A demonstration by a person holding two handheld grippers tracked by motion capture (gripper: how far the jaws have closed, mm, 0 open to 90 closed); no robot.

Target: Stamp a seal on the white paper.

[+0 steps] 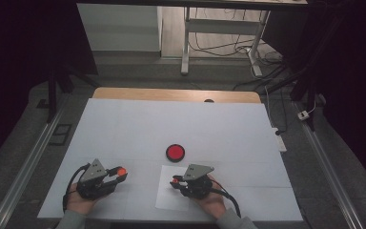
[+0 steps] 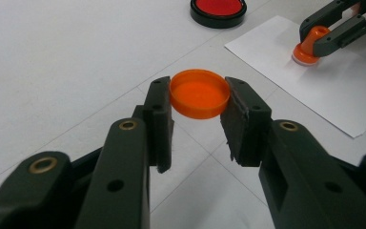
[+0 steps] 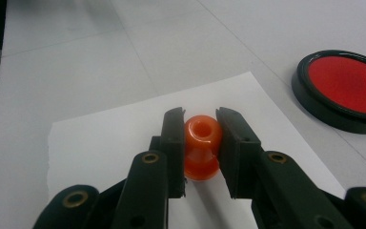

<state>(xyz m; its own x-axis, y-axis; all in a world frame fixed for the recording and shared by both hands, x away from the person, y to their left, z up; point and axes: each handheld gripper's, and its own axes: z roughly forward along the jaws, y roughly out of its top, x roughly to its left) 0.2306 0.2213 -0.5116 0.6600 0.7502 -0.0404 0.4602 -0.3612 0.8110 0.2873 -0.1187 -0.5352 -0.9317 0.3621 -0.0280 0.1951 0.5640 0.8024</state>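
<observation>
In the high view, the left gripper [image 1: 117,172] is sitting in the person's left hand [image 1: 82,199] over the near left part of the white worktop [image 1: 124,124], its jaws pinching a round orange plastic cap [image 1: 122,170]. The right gripper [image 1: 175,182] is resting in the right hand [image 1: 211,200], its jaws closing on a small orange knob-shaped stamp [image 1: 175,182] over a white sheet of paper [image 1: 166,200]. A round black-rimmed red ink pad [image 1: 175,152] is lying just beyond the paper, apart from both grippers.

In the left gripper view, the left gripper [image 2: 198,112] is holding its jaws moderately spread, each pad pressing an opposite edge of the orange cap [image 2: 199,93], which is hanging above the worktop [image 2: 66,62]. Farther off, the right gripper [image 2: 320,37] is pressing the stamp [image 2: 309,47] onto the paper [image 2: 333,86], and the ink pad [image 2: 218,10] is lying near the top edge.

In the right gripper view, the right gripper [image 3: 200,125] is narrowing its jaws around the neck of the stamp [image 3: 201,145], whose base is touching the paper [image 3: 105,138]. The ink pad [image 3: 345,88] is sitting to the right, off the paper.
</observation>
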